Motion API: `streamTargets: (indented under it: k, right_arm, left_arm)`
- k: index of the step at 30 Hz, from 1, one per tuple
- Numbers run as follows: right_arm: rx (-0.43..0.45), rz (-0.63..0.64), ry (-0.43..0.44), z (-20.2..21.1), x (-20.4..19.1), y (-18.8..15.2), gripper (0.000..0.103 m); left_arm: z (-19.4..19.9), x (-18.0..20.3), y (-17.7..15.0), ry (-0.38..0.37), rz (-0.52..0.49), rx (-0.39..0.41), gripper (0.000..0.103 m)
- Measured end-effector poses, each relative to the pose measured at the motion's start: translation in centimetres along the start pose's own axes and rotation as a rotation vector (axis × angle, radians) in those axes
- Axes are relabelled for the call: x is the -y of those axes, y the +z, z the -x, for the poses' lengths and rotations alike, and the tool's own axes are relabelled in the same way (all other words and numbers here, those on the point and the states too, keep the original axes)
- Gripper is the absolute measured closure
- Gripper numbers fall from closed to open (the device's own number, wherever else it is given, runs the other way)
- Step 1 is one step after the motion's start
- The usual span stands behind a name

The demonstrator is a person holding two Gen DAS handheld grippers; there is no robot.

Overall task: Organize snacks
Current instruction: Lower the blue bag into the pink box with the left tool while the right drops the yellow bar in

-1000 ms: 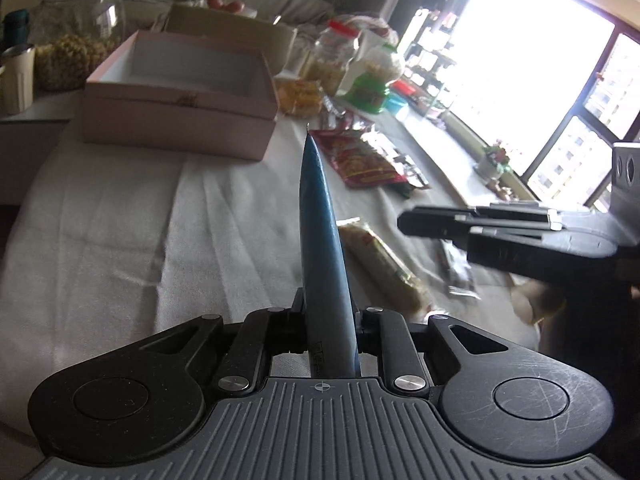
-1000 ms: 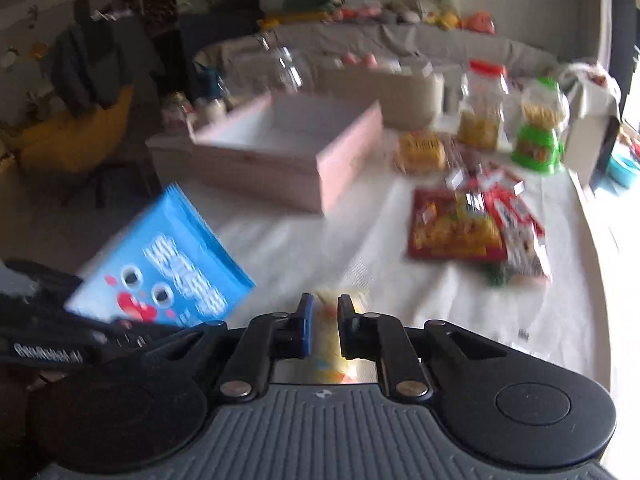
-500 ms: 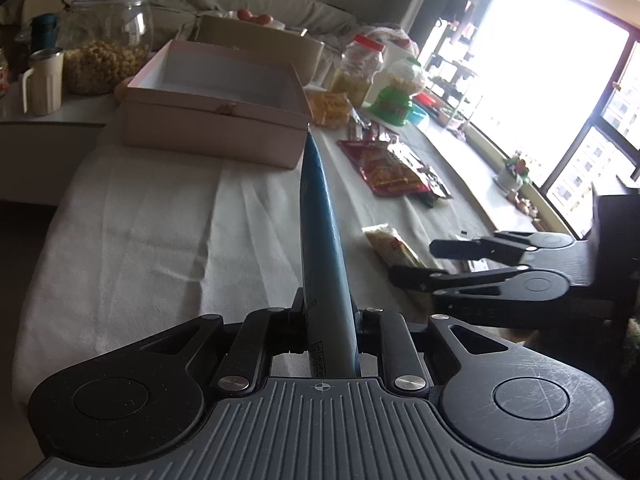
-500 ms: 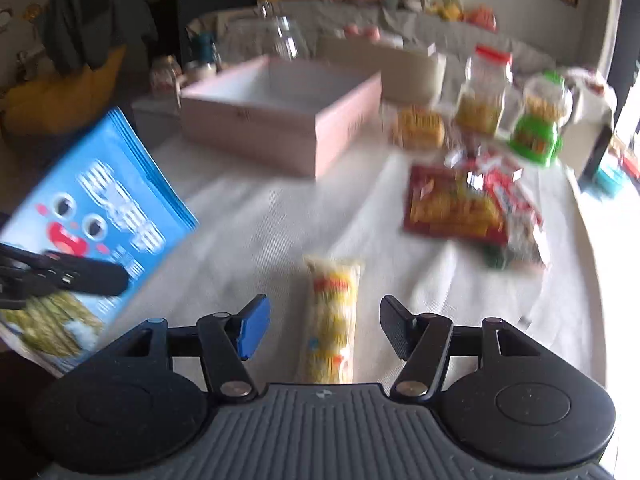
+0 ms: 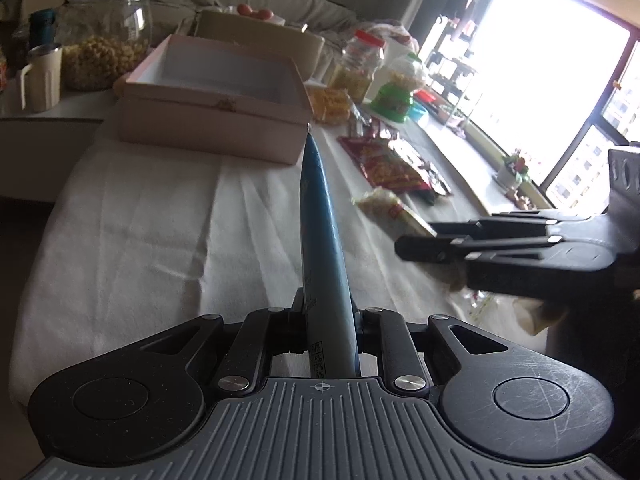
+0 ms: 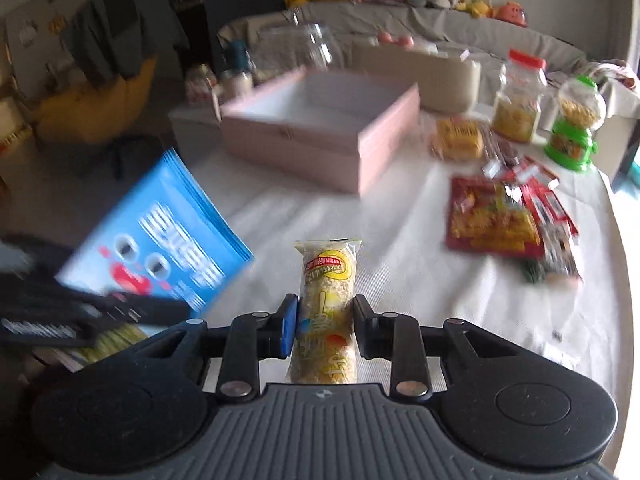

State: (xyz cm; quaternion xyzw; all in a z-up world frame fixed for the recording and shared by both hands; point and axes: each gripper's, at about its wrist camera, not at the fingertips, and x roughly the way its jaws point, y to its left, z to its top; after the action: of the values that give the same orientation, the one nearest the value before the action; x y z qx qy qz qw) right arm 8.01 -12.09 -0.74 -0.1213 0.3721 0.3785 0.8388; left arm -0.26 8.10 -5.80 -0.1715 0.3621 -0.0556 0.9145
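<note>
My left gripper [image 5: 328, 320] is shut on a flat blue snack bag [image 5: 320, 224], seen edge-on; in the right wrist view the bag [image 6: 156, 236] shows its printed face at the left. My right gripper [image 6: 325, 328] is shut on a clear rice-cracker packet [image 6: 326, 300], lifted off the white cloth; the packet also shows in the left wrist view [image 5: 390, 210]. An open pink box [image 5: 216, 100] stands ahead on the table, also in the right wrist view [image 6: 324, 132].
Red snack packets [image 6: 496, 216] lie on the right of the cloth [image 5: 152, 232]. A yellow packet [image 6: 458, 138], two snack jars [image 6: 518, 98] and a green dispenser [image 6: 572, 132] stand behind. A big glass jar [image 5: 106, 52] and a mug [image 5: 40, 76] are at the left.
My right gripper opened, moved over the rice-cracker packet, closed on it and raised it. The left gripper kept hold of the blue bag.
</note>
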Motion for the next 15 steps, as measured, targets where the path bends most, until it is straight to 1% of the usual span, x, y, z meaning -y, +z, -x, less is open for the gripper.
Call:
streamTargets:
  k: [3, 5, 7, 8, 9, 11, 13, 14, 15]
  right_arm:
    - [0.052, 0.004, 0.043, 1.1, 0.3, 3.7, 0.074]
    - [0.092, 0.009, 0.051, 1.2, 0.6, 7.0, 0.074]
    - [0.119, 0.012, 0.051, 0.2, 1.1, 10.2, 0.074]
    - [0.126, 0.006, 0.042, -0.7, 1.3, 11.8, 0.074]
    - [0.13, -0.001, 0.028, -1.9, 1.6, 13.4, 0.074]
    - [0.124, -0.022, 0.011, -4.5, 2.3, 15.8, 0.074]
    - [0.101, -0.061, -0.001, -7.8, 3.2, 17.7, 0.074]
    - [0.08, -0.094, 0.003, -9.6, 3.9, 18.6, 0.074]
    - [0.057, -0.128, 0.012, -11.4, 4.6, 19.3, 0.074]
  left_arm:
    - [0.8, -1.1, 2.9, 0.003, 0.002, 0.06, 0.084]
    - [1.4, -2.0, 6.3, 0.028, -0.023, 0.137, 0.084]
    - [1.1, -2.8, 10.0, 0.062, -0.05, 0.194, 0.084]
    - [0.6, -3.4, 11.9, 0.068, -0.046, 0.214, 0.084]
    - [-0.3, -4.1, 13.9, 0.057, -0.03, 0.224, 0.084]
    - [-2.8, -5.8, 17.3, -0.002, 0.018, 0.212, 0.083]
    - [-6.3, -7.9, 19.9, -0.052, 0.083, 0.165, 0.083]
    - [-8.2, -8.9, 21.0, -0.06, 0.105, 0.124, 0.083]
    - [-9.8, -9.7, 21.8, -0.052, 0.117, 0.093, 0.083]
